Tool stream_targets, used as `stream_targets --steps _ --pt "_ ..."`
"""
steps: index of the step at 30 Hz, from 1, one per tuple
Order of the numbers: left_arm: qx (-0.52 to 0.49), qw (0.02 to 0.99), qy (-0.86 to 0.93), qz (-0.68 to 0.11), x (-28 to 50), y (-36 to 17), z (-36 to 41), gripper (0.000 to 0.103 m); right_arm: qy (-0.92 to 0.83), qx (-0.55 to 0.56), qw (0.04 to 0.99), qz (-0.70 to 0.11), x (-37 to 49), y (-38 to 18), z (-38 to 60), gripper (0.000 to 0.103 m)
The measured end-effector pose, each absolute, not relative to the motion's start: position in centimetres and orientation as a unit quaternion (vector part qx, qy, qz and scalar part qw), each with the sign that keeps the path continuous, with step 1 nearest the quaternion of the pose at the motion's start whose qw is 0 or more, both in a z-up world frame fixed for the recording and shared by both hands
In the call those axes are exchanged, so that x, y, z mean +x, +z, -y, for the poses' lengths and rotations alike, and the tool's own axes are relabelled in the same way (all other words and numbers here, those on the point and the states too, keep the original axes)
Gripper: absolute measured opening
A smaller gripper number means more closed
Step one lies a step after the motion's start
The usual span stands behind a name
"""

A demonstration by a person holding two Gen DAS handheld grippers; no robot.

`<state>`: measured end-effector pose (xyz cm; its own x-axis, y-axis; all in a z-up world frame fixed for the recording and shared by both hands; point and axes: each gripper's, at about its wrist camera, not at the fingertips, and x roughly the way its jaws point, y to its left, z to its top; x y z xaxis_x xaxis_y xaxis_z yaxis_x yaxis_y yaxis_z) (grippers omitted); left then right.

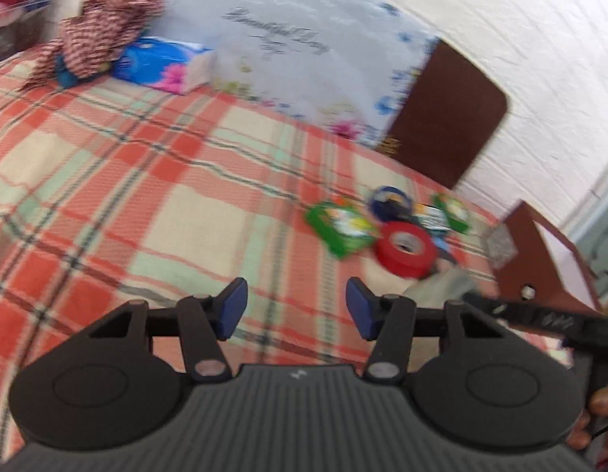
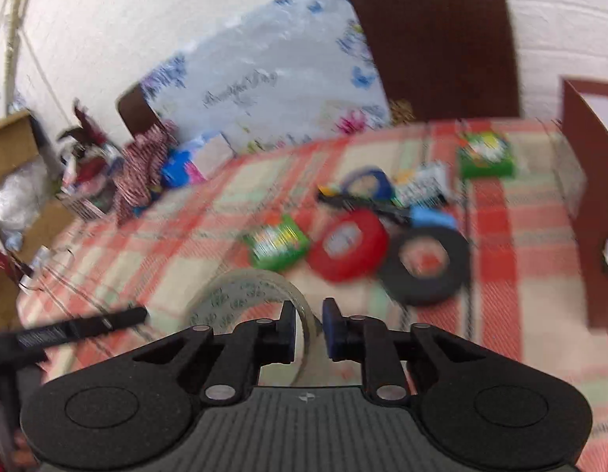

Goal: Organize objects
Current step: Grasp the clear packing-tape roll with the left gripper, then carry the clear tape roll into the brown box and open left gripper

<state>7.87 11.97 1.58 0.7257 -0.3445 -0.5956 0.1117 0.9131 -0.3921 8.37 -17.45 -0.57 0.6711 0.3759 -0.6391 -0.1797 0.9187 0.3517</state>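
The right hand-held gripper (image 2: 307, 330) was clenched on the clear tape roll (image 2: 248, 295), carried upright above the plaid cloth. The brown box (image 2: 587, 204) stood far right. The left hand-held gripper (image 1: 296, 308) hung released, farther from the box.

Left gripper (image 1: 296, 308): jaws spread wide, nothing between blue pads (image 1: 233, 306), held level. Right gripper (image 2: 308, 330): jaws close together, pinching wall of clear tape roll (image 2: 248, 295). Bare fingers (image 1: 597, 413) at 4 o'clock in left view.
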Motion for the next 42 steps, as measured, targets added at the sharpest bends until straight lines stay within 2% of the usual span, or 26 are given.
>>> stream_targets --steps 2,4,5,7,10,12,14,16,20,27,35,42 --pt "-0.155 0.913 -0.155 -0.345 7.4 2.2 -10.1 0.057 0.14 0.138 0.904 -0.38 7.1 -1.9 17.9 0.045" --pt "-0.142 0.912 -0.171 -0.344 7.2 2.8 -8.5 0.057 0.139 0.142 0.907 -0.371 5.8 -2.7 18.3 0.052" --pt "-0.135 0.911 -0.177 -0.346 7.1 2.9 -7.7 0.057 0.146 0.135 0.909 -0.367 5.1 -2.9 18.1 0.062" --pt "-0.117 0.908 -0.188 -0.356 6.9 3.0 -6.2 0.057 0.168 0.107 0.915 -0.351 3.7 -3.1 17.6 0.076" --pt "-0.089 0.901 -0.198 -0.377 7.1 2.4 -4.0 0.057 0.19 0.028 0.927 -0.321 1.6 -3.6 16.3 0.087" --pt "-0.074 0.893 -0.195 -0.399 7.6 1.4 -2.7 0.056 0.19 -0.024 0.929 -0.316 1.5 -4.4 15.1 0.087" --pt "-0.068 0.882 -0.186 -0.428 8.5 0.3 -1.4 0.046 0.187 -0.058 0.927 -0.32 2.3 -5.1 14.1 0.086" --pt "-0.074 0.872 -0.183 -0.448 9.3 -0.9 -0.6 0.029 0.188 -0.076 0.927 -0.315 3.5 -5.7 13.6 0.085" --pt "-0.052 0.876 -0.165 -0.45 9.2 -0.3 0.7 0.028 0.19 -0.061 0.926 -0.322 4.9 -5.7 13.6 0.084" --pt "-0.018 0.9 -0.216 -0.378 9.0 6.6 5.8 0.024 0.124 -0.039 0.965 -0.226 3.9 -1.2 18.1 0.084" --pt "0.041 0.898 -0.328 -0.291 10.8 13.4 19.3 0.024 0.002 -0.035 0.988 -0.15 4.8 3.7 29.8 0.084" --pt "0.066 0.876 -0.389 -0.276 14.2 12.9 31.9 0.024 -0.06 -0.021 0.979 -0.192 7.6 4.8 41.2 0.084"
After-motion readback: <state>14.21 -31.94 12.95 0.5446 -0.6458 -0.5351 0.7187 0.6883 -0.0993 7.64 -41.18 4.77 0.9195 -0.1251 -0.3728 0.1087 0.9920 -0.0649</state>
